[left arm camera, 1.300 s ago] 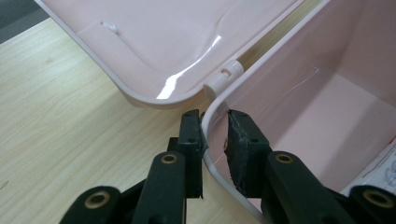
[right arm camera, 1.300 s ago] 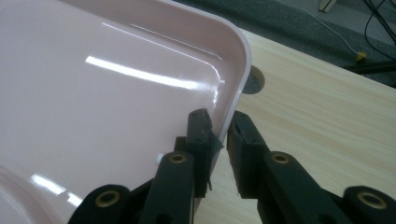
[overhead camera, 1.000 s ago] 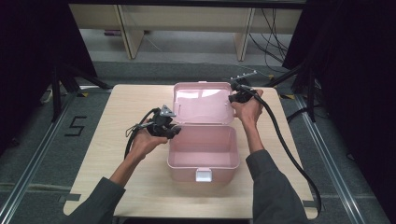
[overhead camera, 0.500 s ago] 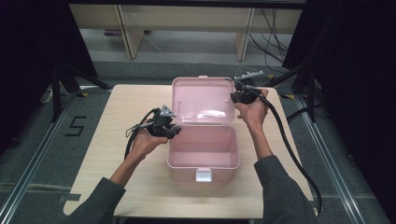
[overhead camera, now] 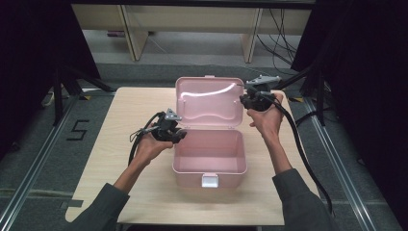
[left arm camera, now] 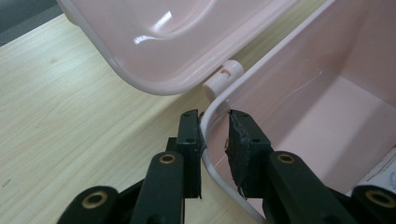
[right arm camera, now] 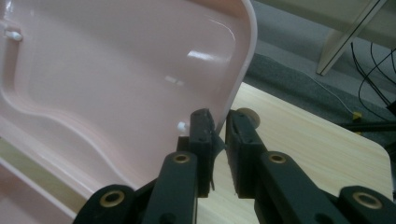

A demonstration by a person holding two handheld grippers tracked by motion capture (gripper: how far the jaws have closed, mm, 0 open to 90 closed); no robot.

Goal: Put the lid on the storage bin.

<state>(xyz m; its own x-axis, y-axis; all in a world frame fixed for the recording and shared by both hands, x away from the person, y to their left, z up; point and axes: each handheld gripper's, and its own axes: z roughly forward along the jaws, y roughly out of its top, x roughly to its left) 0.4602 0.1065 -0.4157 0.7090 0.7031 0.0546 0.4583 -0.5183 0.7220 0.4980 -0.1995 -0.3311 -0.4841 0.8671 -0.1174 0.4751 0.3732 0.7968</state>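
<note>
A pink plastic box (overhead camera: 210,153) stands in the middle of the table with its hinged lid (overhead camera: 209,100) raised at the back. My left gripper (overhead camera: 179,136) is at the box's left rear corner. In the left gripper view its jaws (left arm camera: 215,135) sit on either side of the box rim (left arm camera: 208,114), just below the hinge knuckle (left arm camera: 224,76), shut on it. My right gripper (overhead camera: 243,99) is at the lid's right edge. In the right gripper view it (right arm camera: 219,126) is shut on the lid's edge (right arm camera: 239,79). The box inside (left arm camera: 336,102) looks bare.
The box has a white front latch (overhead camera: 210,181). The light wooden table (overhead camera: 130,110) has bare room left and right of the box. Cables trail from both grippers off the table. Shelving legs (overhead camera: 250,38) and a dark floor lie behind.
The right gripper has swung the lid up from leaning back to nearly upright. The left gripper has stayed on the box's rear left corner.
</note>
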